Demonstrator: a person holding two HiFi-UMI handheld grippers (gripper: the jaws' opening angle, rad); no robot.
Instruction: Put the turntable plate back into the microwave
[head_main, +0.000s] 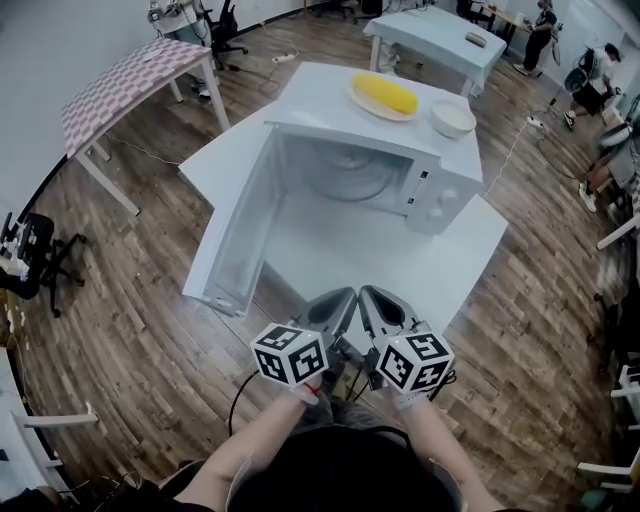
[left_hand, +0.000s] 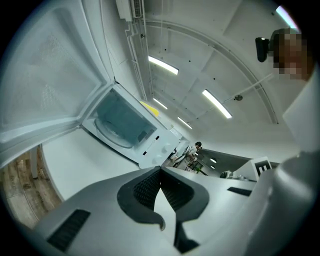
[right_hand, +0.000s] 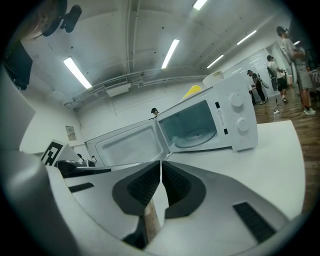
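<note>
Plate sits in the microwave, door open. Left gripper and right gripper hover before it, jaws together, empty. Placing looks done; shutting the door probably comes next.

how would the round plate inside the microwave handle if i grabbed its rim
The turntable plate looks like clear glass, so probably rigid, slippery and breakable. Wide and shallow, it would likely tilt if gripped at one edge. Lying flat in the microwave, it shouldn't roll.
</note>
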